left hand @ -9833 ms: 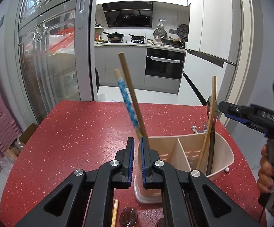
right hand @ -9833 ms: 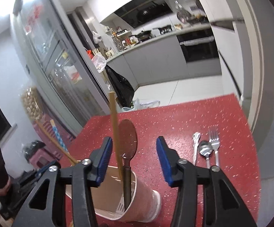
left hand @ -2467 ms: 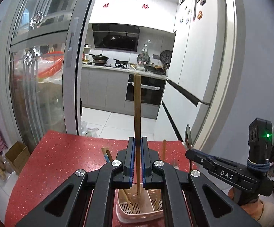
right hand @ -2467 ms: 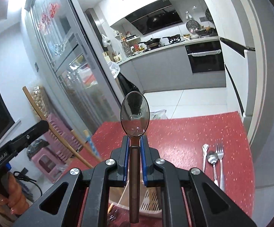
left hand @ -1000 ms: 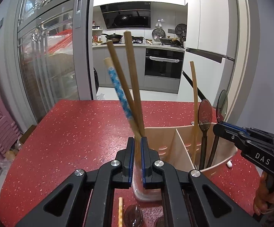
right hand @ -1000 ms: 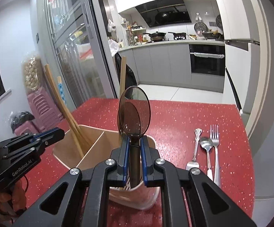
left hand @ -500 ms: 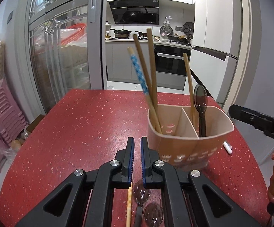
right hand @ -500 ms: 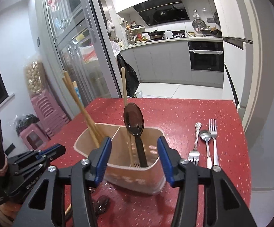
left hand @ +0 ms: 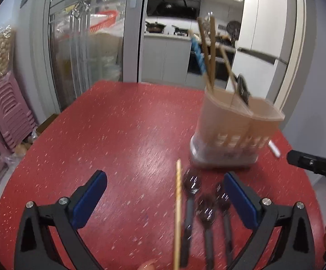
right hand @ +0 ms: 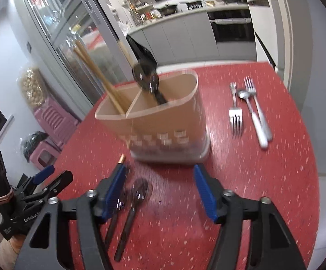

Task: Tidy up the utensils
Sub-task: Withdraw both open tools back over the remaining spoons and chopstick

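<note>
A beige divided utensil holder (left hand: 237, 130) (right hand: 163, 123) stands on the red table. It holds several chopsticks (left hand: 207, 51) (right hand: 97, 76) in one compartment and a dark spoon (right hand: 147, 81) in the other. My left gripper (left hand: 165, 200) is open and empty, low over a loose chopstick (left hand: 177, 213) and three dark spoons (left hand: 205, 211). My right gripper (right hand: 160, 191) is open and empty, in front of the holder, with dark spoons (right hand: 136, 198) near its left finger.
Two forks (right hand: 236, 112) and a silver spoon (right hand: 252, 117) lie on the table to the right of the holder. The table (left hand: 106, 135) edge is close on the right. Pink stools (left hand: 3, 117) stand on the floor at the left.
Both grippers have pulled back from the holder. The left gripper has opened wide; the right one stays open after letting go of the dark spoon in the holder.
</note>
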The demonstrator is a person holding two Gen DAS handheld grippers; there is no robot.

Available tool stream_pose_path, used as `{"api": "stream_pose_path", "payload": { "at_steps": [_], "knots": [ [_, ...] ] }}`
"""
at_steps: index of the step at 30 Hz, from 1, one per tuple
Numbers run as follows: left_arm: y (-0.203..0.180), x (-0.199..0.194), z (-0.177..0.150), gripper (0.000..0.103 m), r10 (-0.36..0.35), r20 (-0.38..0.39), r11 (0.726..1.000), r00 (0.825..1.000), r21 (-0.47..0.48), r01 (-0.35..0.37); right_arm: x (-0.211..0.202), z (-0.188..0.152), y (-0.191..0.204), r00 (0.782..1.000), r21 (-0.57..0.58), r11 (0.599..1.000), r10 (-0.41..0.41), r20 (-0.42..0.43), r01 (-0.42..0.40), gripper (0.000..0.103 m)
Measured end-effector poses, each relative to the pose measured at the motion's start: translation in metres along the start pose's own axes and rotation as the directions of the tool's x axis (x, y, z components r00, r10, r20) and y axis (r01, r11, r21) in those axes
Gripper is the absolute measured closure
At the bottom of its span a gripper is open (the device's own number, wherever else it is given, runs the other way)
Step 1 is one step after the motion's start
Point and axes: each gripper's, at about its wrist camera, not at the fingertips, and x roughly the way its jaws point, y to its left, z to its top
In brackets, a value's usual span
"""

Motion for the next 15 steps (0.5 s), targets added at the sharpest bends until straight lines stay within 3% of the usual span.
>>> {"api": "stream_pose_path", "payload": {
  "at_steps": [8,12,15],
  "knots": [
    [0.018,0.090,-0.029,0.000,0.031,-0.175,0.999,0.984,0.016,-0.029,0.034,-0.029,0.022,0.987,-0.019,0.999,-0.045,-0.153,0.043,0.026],
    [0.016,0.142,-0.034,0.000,0.021,-0.256,0.999,0.966,0.043,-0.011,0.058,-0.034,0.032,0.965,-0.038,0.994,-0.104,-0.240,0.098,0.026],
    [0.013,0.174,-0.033,0.000,0.018,-0.274,0.999,0.962,0.054,-0.003,0.073,-0.036,0.036,0.946,-0.044,0.991,-0.134,-0.294,0.127,0.032]
  ]
}}
